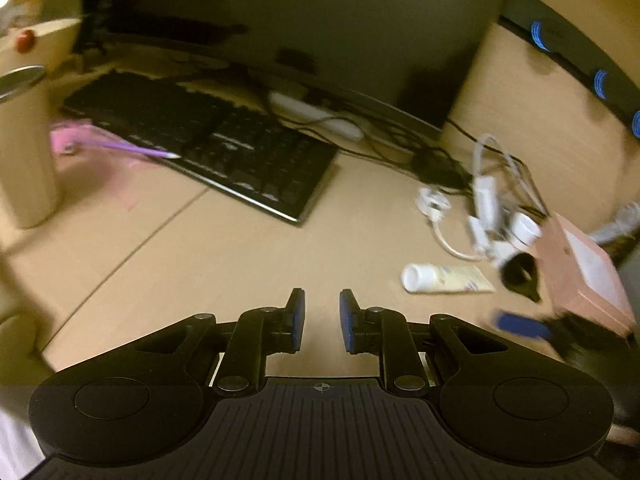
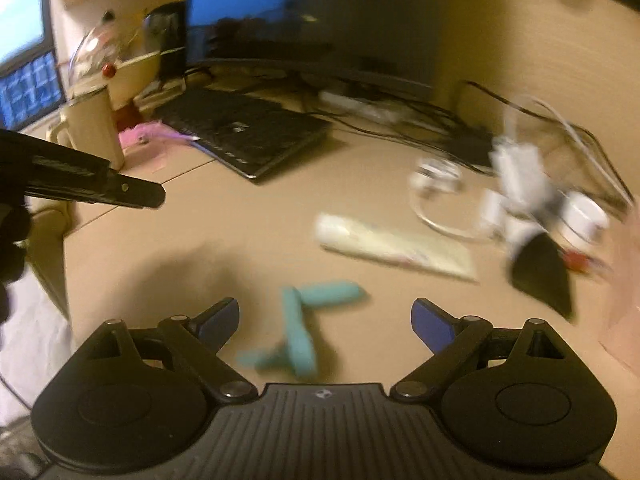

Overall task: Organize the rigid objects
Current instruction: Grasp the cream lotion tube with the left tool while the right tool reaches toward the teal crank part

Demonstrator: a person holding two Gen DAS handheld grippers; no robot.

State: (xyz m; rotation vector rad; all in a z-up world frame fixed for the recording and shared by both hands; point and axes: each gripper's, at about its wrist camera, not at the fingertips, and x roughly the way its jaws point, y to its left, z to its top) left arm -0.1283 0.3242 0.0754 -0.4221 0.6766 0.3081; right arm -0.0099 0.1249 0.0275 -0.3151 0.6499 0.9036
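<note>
My left gripper (image 1: pixel 322 320) is open and empty, with a narrow gap between its jaws, above bare desk. A cream tube with a white cap (image 1: pixel 444 278) lies to its right; it also shows in the right wrist view (image 2: pixel 394 246). My right gripper (image 2: pixel 324 322) is wide open and empty, just above a teal L-shaped object (image 2: pixel 302 330) that lies on the desk between its fingers. A black funnel-shaped object (image 2: pixel 542 276) lies at the right, seen too in the left wrist view (image 1: pixel 520 274). Both views are motion-blurred.
A black keyboard (image 1: pixel 208 140) and a monitor (image 1: pixel 320 28) stand at the back. White cables and adapters (image 1: pixel 488 208) lie tangled at right, beside a pink box (image 1: pixel 584 276). A beige mug (image 2: pixel 92 128) and a pink item (image 1: pixel 76 140) sit at left. The left gripper (image 2: pixel 92 186) reaches in.
</note>
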